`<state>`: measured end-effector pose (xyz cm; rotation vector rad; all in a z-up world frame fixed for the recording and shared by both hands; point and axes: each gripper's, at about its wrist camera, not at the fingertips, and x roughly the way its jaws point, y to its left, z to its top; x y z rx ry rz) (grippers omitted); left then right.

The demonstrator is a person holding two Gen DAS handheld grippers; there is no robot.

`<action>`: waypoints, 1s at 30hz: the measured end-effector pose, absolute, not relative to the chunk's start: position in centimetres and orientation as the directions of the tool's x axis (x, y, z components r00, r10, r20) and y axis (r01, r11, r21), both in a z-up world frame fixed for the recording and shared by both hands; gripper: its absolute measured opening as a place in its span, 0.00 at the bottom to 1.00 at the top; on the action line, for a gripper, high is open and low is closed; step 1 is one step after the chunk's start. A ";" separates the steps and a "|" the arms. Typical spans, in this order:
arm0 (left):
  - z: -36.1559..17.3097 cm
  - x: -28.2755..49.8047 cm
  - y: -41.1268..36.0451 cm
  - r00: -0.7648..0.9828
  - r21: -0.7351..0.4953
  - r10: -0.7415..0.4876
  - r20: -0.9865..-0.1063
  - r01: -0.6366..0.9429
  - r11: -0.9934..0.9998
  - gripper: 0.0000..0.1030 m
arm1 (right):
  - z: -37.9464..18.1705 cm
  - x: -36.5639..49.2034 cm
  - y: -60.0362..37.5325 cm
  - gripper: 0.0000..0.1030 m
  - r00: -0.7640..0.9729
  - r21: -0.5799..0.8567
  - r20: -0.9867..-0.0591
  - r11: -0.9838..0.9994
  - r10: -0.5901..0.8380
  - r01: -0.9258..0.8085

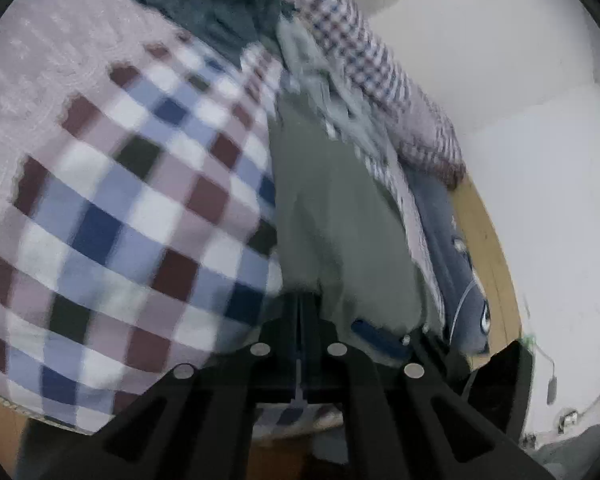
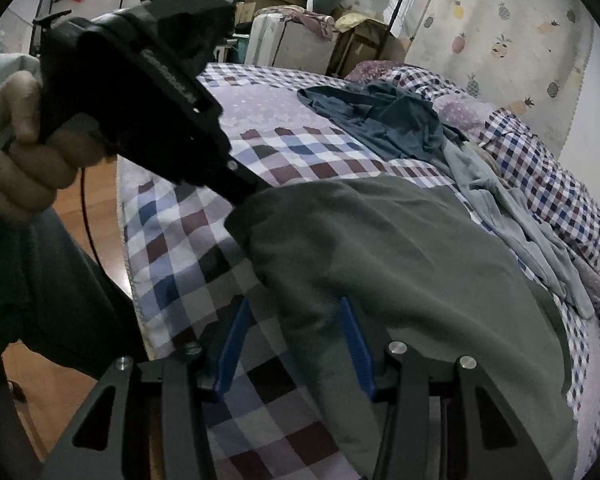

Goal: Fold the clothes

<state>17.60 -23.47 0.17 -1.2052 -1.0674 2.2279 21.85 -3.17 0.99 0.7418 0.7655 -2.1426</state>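
An olive-green garment [image 2: 400,260] lies spread on the checked bedsheet [image 2: 188,240]. My left gripper [image 2: 244,192], held by a person's hand [image 2: 32,160], is shut on the garment's far left corner. In the left wrist view the closed fingers [image 1: 300,300] pinch the green cloth [image 1: 328,208], which runs away from them. My right gripper [image 2: 294,344] stands open at the garment's near left edge. The cloth edge lies between its blue pads [image 2: 232,348] without being pressed. One blue pad [image 1: 376,336] shows in the left wrist view.
A dark blue garment [image 2: 380,120] and a light grey-blue one [image 2: 500,208] lie crumpled further back, beside a small-checked quilt [image 2: 540,168]. Jeans [image 1: 452,248] lie at the bed's edge. Wooden floor [image 2: 100,208] is at the left; a suitcase and boxes [image 2: 284,40] stand behind.
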 end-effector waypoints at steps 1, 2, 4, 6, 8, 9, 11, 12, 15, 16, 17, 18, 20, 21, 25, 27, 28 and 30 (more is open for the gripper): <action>0.6 18.0 -24.1 -0.584 -0.774 0.621 -0.524 0.022 -0.632 0.00 | 0.8 21.8 -3.2 0.49 -0.572 -0.296 -0.700 -0.556 -0.427 0.777; 0.9 18.6 -25.1 -0.617 -0.776 0.595 -0.514 0.039 -0.630 0.00 | 0.7 21.7 -3.2 0.49 -0.578 -0.307 -0.702 -0.556 -0.416 0.773; 1.1 19.7 -27.3 -0.678 -0.776 0.527 -0.512 0.103 -0.622 0.00 | 0.3 21.6 -3.1 0.48 -0.588 -0.327 -0.707 -0.555 -0.393 0.765; 0.2 20.0 -28.6 -0.680 -0.793 0.518 -0.519 0.157 -0.589 0.00 | -0.1 21.4 -2.9 0.48 -0.588 -0.331 -0.715 -0.556 -0.379 0.762; -0.3 19.9 -28.6 -0.659 -0.817 0.560 -0.502 0.148 -0.558 0.00 | 0.0 21.3 -2.7 0.48 -0.586 -0.324 -0.714 -0.561 -0.383 0.762; -0.4 19.6 -28.0 -0.640 -0.822 0.585 -0.498 0.134 -0.553 0.00 | 0.1 21.3 -2.6 0.48 -0.587 -0.322 -0.711 -0.562 -0.388 0.762; -0.8 19.1 -26.7 -0.589 -0.816 0.621 -0.517 0.121 -0.565 0.00 | 0.4 21.4 -2.6 0.48 -0.588 -0.318 -0.705 -0.564 -0.397 0.762; -0.8 19.0 -26.1 -0.576 -0.812 0.629 -0.523 0.111 -0.574 0.00 | 0.5 21.4 -2.6 0.48 -0.587 -0.314 -0.702 -0.566 -0.402 0.762; -0.6 18.6 -24.4 -0.537 -0.798 0.649 -0.539 0.079 -0.597 0.12 | 0.8 21.4 -2.6 0.49 -0.584 -0.304 -0.699 -0.568 -0.413 0.765; -0.6 18.4 -23.9 -0.525 -0.794 0.655 -0.543 0.069 -0.604 0.24 | 0.8 21.5 -2.6 0.49 -0.583 -0.303 -0.698 -0.566 -0.416 0.767; -0.5 18.4 -23.7 -0.527 -0.795 0.655 -0.542 0.068 -0.603 0.29 | 0.8 21.6 -2.6 0.49 -0.581 -0.303 -0.698 -0.563 -0.418 0.769; -0.5 18.2 -23.6 -0.528 -0.794 0.652 -0.544 0.072 -0.604 0.30 | 0.8 21.7 -2.6 0.49 -0.579 -0.302 -0.699 -0.561 -0.420 0.771; -0.6 17.8 -23.3 -0.531 -0.792 0.646 -0.548 0.080 -0.606 0.30 | 0.8 21.8 -2.6 0.49 -0.576 -0.299 -0.700 -0.558 -0.423 0.774; -0.8 17.6 -23.2 -0.526 -0.790 0.646 -0.553 0.086 -0.607 0.30 | 0.8 21.9 -2.6 0.49 -0.574 -0.297 -0.700 -0.557 -0.425 0.775; -1.3 17.2 -22.9 -0.519 -0.800 0.655 -0.549 0.101 -0.591 0.03 | 1.1 22.1 -2.5 0.49 -0.572 -0.292 -0.696 -0.556 -0.434 0.778; -1.3 17.5 -23.1 -0.526 -0.814 0.663 -0.532 0.101 -0.573 0.03 | 1.1 22.2 -2.5 0.49 -0.571 -0.291 -0.696 -0.557 -0.434 0.778; -1.3 17.7 -23.3 -0.531 -0.820 0.667 -0.523 0.100 -0.564 0.02 | 1.0 22.2 -2.4 0.49 -0.571 -0.291 -0.697 -0.557 -0.434 0.778; -1.0 18.0 -23.6 -0.554 -0.833 0.667 -0.498 0.094 -0.545 0.02 | 1.0 22.2 -2.4 0.49 -0.572 -0.294 -0.697 -0.555 -0.433 0.778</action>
